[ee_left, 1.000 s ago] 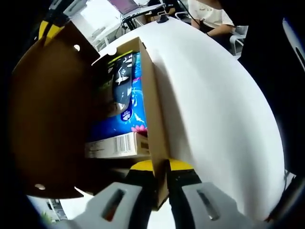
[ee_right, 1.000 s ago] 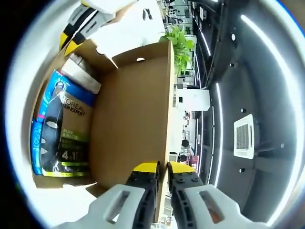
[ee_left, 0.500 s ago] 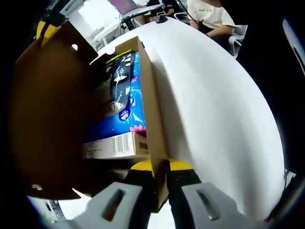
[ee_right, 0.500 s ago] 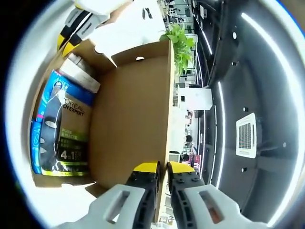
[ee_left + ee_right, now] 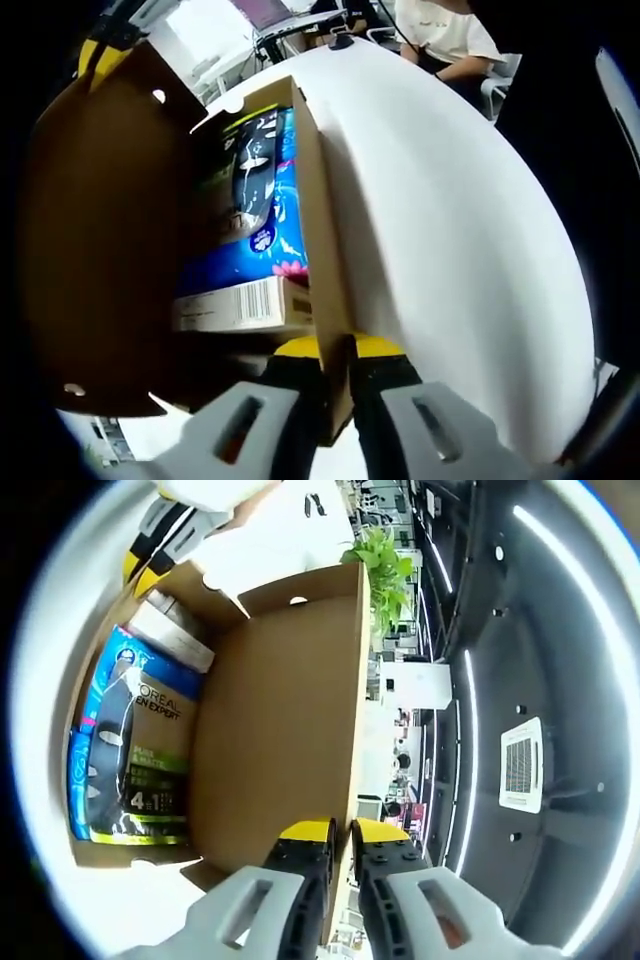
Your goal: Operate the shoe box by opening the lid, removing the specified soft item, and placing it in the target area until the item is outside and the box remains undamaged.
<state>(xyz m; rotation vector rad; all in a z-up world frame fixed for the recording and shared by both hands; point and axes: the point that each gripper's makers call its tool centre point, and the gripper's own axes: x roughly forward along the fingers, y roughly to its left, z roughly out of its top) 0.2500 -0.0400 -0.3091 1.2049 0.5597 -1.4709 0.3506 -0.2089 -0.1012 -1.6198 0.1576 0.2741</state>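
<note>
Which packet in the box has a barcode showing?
The white carton, nearest the left gripper; the blue pack beyond it shows pictures instead.

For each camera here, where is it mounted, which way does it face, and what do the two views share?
Left gripper view: rides the left gripper, shut on the shoe box wall; looks along the white table.
Right gripper view: rides the right gripper, shut on the raised lid; looks toward the ceiling.
Shared: the open box, blue pack, and each other's yellow-tipped fingers.
</note>
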